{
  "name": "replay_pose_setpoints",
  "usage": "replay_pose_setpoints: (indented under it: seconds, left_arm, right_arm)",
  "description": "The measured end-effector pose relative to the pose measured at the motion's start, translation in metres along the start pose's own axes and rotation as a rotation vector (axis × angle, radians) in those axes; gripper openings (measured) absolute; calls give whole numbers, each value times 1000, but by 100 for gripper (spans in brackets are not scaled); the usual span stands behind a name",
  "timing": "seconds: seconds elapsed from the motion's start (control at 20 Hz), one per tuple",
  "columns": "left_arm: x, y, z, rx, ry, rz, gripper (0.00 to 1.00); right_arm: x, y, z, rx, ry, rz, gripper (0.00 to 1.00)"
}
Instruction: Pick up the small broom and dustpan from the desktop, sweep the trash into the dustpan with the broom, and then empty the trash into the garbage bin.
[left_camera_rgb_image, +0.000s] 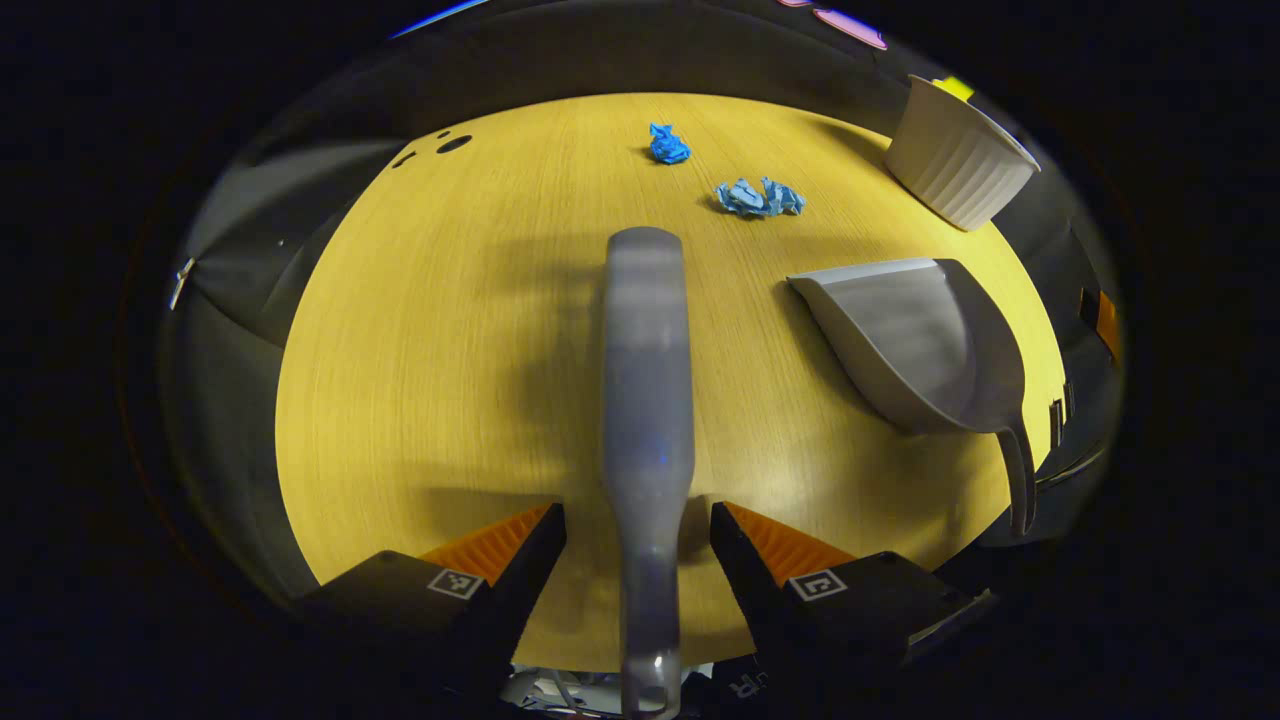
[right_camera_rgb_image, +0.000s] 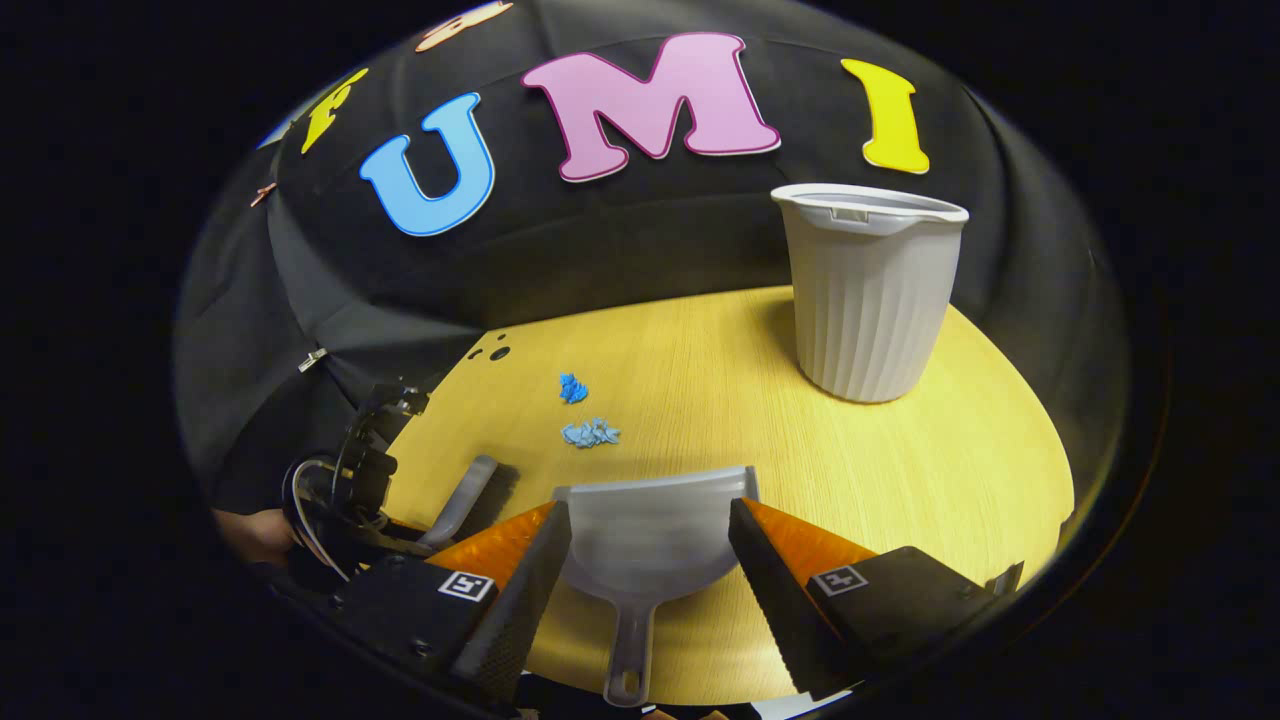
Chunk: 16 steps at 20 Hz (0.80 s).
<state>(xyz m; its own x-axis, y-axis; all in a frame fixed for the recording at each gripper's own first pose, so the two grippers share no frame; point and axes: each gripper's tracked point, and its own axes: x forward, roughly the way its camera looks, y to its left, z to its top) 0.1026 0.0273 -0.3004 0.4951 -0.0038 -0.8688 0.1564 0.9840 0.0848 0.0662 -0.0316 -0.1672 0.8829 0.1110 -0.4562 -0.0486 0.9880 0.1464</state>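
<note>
Left gripper (left_camera_rgb_image: 638, 540) open astride broom (left_camera_rgb_image: 647, 400); right gripper (right_camera_rgb_image: 650, 560) open astride dustpan (right_camera_rgb_image: 650, 530).

The right claw (right_camera_rgb_image: 650, 560) stands open around the dustpan (right_camera_rgb_image: 650, 530) on the tabletop (right_camera_rgb_image: 700, 400); the garbage bin (right_camera_rgb_image: 865, 295) stands behind.

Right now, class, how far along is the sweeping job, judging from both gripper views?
Nothing is finished. In hand: the left gripper is open astride the broom handle, the right gripper open over the dustpan; neither is gripped. Left: both blue paper scraps lie unswept on the desktop, and the bin awaits emptying.
</note>
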Motion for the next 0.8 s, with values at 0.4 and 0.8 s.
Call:
replay_pose_setpoints:
  seconds: [0.4, 0.8]
  left_arm:
    - [6, -8, 3, 58, 8, -21, 75]
    - [8, -1, 8, 33, -92, -20, 30]
  right_arm:
    - [-2, -2, -25, 33, 89, -3, 99]
    - [6, 9, -76, 140, 293, 29, 99]
